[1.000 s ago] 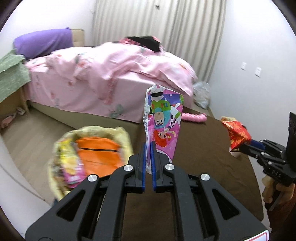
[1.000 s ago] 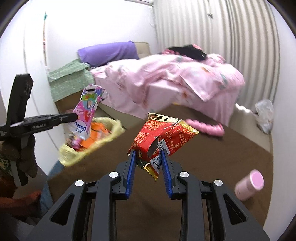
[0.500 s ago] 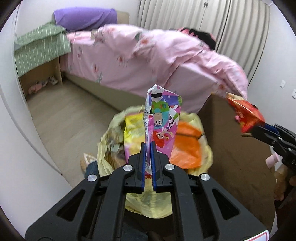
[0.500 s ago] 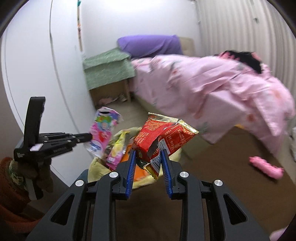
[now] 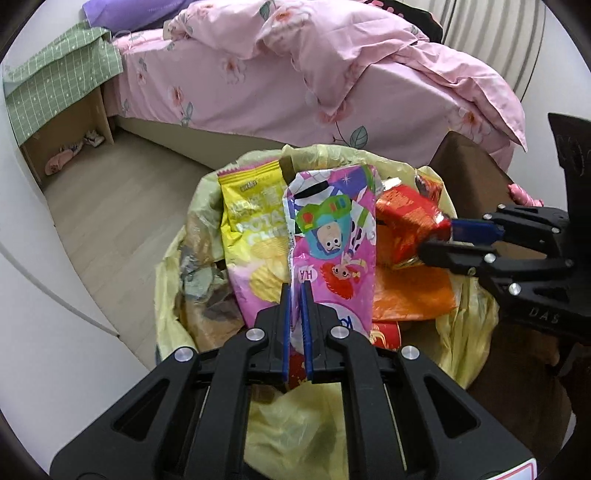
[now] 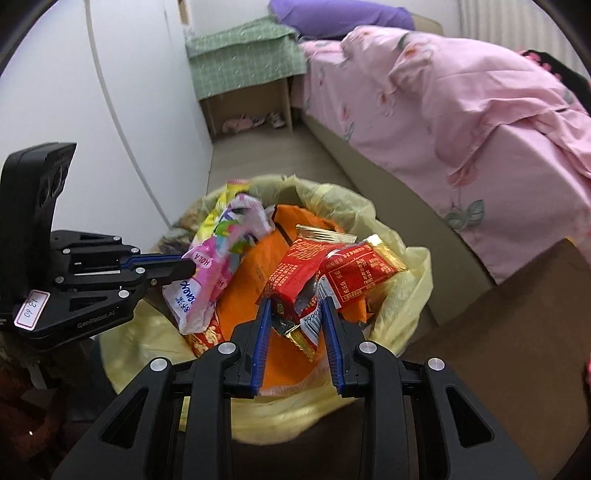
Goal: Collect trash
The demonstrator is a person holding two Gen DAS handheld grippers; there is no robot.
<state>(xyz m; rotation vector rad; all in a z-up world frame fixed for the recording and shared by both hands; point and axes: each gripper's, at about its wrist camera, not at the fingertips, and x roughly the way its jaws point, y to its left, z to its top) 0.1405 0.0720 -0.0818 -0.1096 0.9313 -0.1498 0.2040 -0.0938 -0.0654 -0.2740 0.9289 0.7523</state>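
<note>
Pink and glossy, the cartoon-printed snack wrapper (image 5: 332, 240) stands upright between the left tongs (image 5: 295, 295), whose blue pads are pinched nearly together on its lower edge. It hangs directly over the open mouth of the trash bin, which is lined with a pale yellow plastic bag (image 5: 465, 332). Seen from the right wrist, the same wrapper (image 6: 218, 266) juts from the left tongs (image 6: 184, 267) at the left side of the bin.

The right tongs (image 6: 295, 310) are partly closed on a crumpled red and gold snack packet (image 6: 325, 269), the pads pressing its silver-lined lower end; it too is held above the bin liner (image 6: 406, 295). From the left wrist view the red packet (image 5: 406, 229) shows at the tip of the right tongs (image 5: 443, 236), just beside the pink wrapper.

Inside the bin lie a yellow potato-chip bag (image 5: 251, 229), a flat orange packet (image 6: 255, 280) and some grey crumpled scraps (image 5: 203, 284).

Beyond the bin runs pale wood flooring (image 5: 122, 206), then a bed with pink floral bedding (image 5: 295, 74) and a purple pillow (image 6: 340, 16). A bedside stand draped in green checked cloth (image 6: 247, 55) sits by the bed's head, and a brown surface (image 6: 517, 314) borders the bin on the right.
</note>
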